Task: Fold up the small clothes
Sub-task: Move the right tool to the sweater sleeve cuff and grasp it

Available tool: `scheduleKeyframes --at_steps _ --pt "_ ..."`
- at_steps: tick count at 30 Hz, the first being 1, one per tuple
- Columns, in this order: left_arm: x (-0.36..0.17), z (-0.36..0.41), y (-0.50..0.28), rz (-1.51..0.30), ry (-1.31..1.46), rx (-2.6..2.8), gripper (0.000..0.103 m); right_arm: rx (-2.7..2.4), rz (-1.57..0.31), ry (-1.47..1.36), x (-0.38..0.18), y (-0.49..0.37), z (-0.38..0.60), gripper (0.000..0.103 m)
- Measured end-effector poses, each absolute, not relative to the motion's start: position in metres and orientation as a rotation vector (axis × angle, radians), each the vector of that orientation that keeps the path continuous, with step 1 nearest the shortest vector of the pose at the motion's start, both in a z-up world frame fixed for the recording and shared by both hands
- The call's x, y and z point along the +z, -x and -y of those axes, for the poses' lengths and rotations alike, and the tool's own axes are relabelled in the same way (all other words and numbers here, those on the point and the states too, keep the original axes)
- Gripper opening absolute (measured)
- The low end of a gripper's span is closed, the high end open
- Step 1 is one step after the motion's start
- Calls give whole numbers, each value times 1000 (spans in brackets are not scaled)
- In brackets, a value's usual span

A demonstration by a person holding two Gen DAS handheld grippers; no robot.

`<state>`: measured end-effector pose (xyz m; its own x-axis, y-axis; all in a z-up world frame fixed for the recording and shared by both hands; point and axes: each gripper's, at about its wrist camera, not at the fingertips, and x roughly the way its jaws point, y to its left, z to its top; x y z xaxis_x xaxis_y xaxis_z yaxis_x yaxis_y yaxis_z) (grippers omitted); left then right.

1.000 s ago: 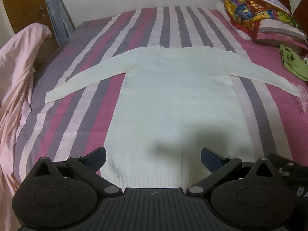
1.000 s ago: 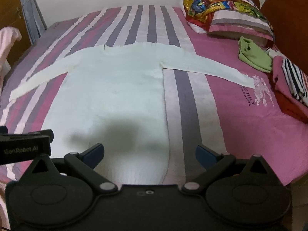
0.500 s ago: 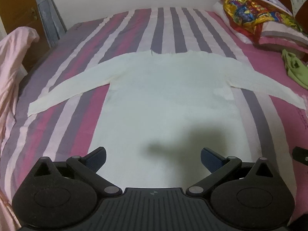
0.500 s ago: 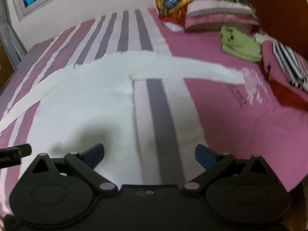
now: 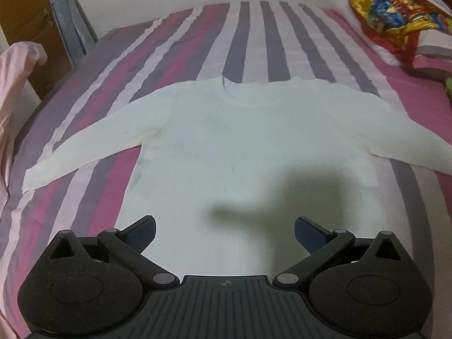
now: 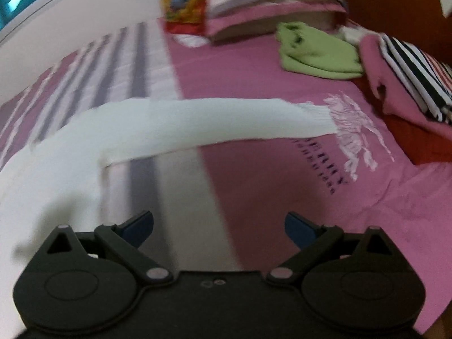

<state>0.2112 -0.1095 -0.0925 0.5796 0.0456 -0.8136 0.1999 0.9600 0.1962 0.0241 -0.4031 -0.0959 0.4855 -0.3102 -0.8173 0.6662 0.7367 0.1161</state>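
**A:** Where is your garment lying?

**B:** The white long-sleeved knit sweater (image 5: 243,141) is spread flat, face up, on the bed's pink, purple and white striped sheet (image 5: 254,34), neckline toward the far wall and both sleeves stretched out sideways. In your left wrist view its hem is hidden behind the gripper body, and the sleeve on the right runs off the frame edge. A dark shadow falls across the lower chest.

**A:** And your tools?

**B:** Your left gripper (image 5: 224,230) hangs above the sweater's lower body with its blue-padded fingers (image 5: 141,231) spread wide, holding nothing. Your right gripper (image 6: 219,226) is likewise spread wide and empty, over the sheet just beside the sweater's side edge, looking toward the white ribbed sleeve (image 6: 214,124).

**A:** Where does that sleeve end?

**B:** Its cuff touches a pale horse-like print (image 6: 353,124) on the pink part of the sheet. The dark lettering beside the print is too smeared to read; the whole right wrist view is blurred.

**A:** What else is around you?

**B:** A crumpled green garment (image 6: 316,50) lies beyond the sleeve, near a black-and-white striped folded cloth (image 6: 415,76) cut off at the right edge. A colourful patterned bundle (image 5: 389,8) sits on a pillow at the far right corner, and a pale pink draped cloth (image 5: 14,113) hangs at the left edge, only partly in view.
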Motion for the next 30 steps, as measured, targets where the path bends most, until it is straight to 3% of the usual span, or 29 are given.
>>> scheduleKeyframes --at_steps 17,18,19,20,21,22,24,30 --pt "-130 126 -276 -996 -266 -65 103 -758 -824 -644 -151 -71 504 95" --pt "-131 125 -276 -997 -265 -67 103 -762 -816 -640 -151 -72 504 76" --pt "-132 126 -277 -1003 -260 -72 103 -765 -816 -637 -150 -73 504 10" --pt "-133 126 -278 -1009 -255 -78 103 -790 -841 -629 -152 -75 504 19" --pt "-134 125 -278 -1014 -254 -83 103 -785 -839 -628 -153 -75 503 3" --pt "-135 126 -277 -1014 -252 -85 103 -779 -855 -655 -156 -75 505 21" --pt "-135 125 -277 -1009 -253 -84 103 -760 -847 -740 -161 -69 511 40" --pt "-136 120 -283 -997 -244 -62 103 -784 -817 -796 -166 -70 526 41"
